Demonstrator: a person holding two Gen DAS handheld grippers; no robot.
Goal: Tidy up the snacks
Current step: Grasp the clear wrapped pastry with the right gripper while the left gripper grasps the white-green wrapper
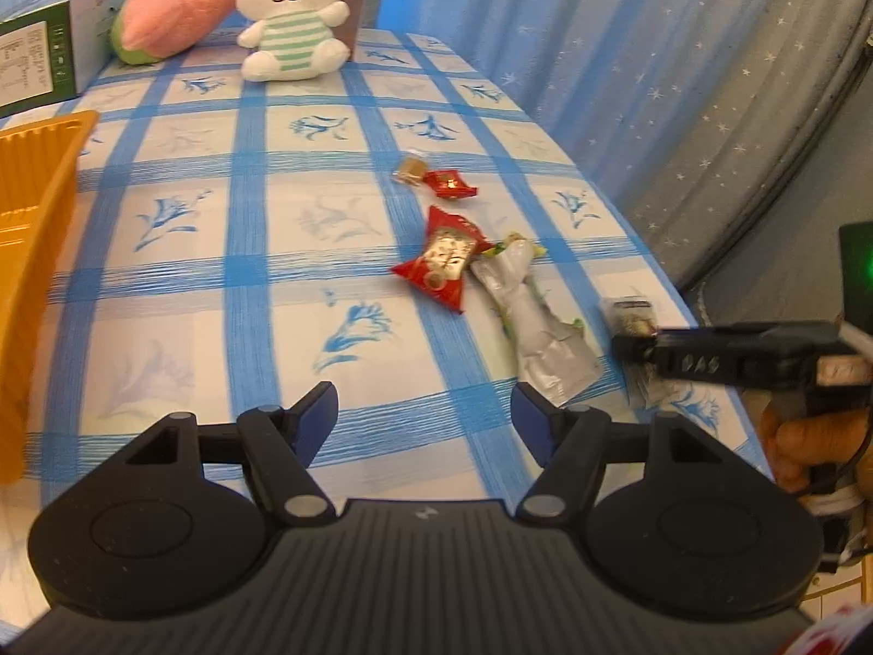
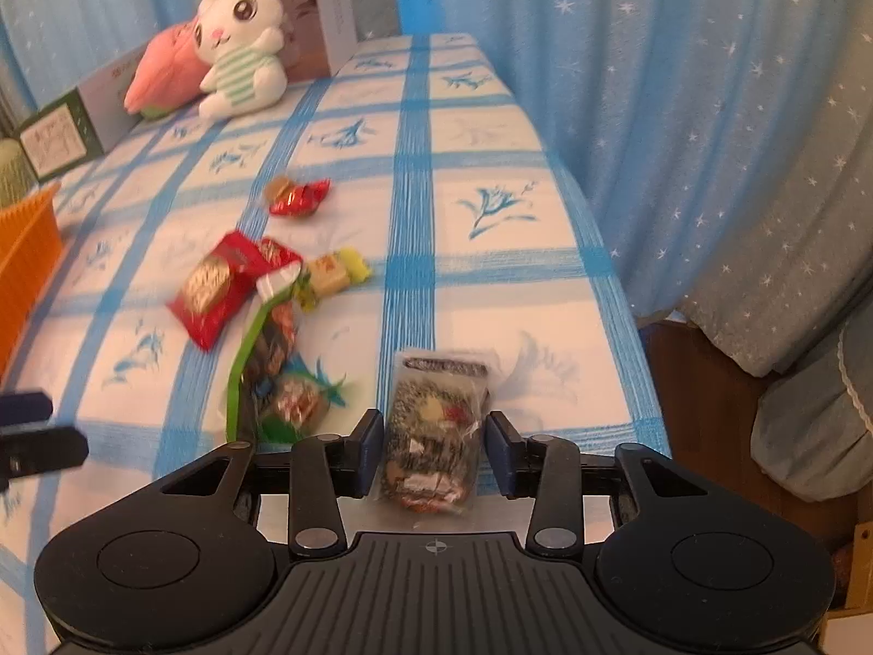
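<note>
Between the blue fingers of the right hand-held gripper (image 2: 432, 450) sits a clear snack packet (image 2: 436, 426) with a dark speckled filling. Its near end lies in the gap, the left finger pad against its side, the right pad just beside its other edge; whether it is squeezed tight I cannot tell. The packet rests on a desk (image 2: 491, 218) covered in a blue and white checked cloth with flower prints.

Ahead and to the left of that gripper lies a loose cluster of snacks: a long green-edged bag (image 2: 267, 360) nearest, a red packet with a gold picture (image 2: 218, 289) beyond it, a small yellow wrapped sweet (image 2: 338, 273) beside them, and farther on a small red sweet (image 2: 300, 199). An orange basket (image 2: 27, 256) stands at the far left edge.

The left hand-held gripper (image 1: 425, 420) hovers above the cloth with its fingers spread wide, holding nothing. The red packet (image 1: 444, 256) and a silvery bag (image 1: 537, 327) lie ahead and to its right.

At the far end, a white plush rabbit (image 1: 294, 16) in a green striped shirt sits beside a pink plush toy (image 1: 174, 11) and a green-ended carton (image 1: 49, 49).
</note>
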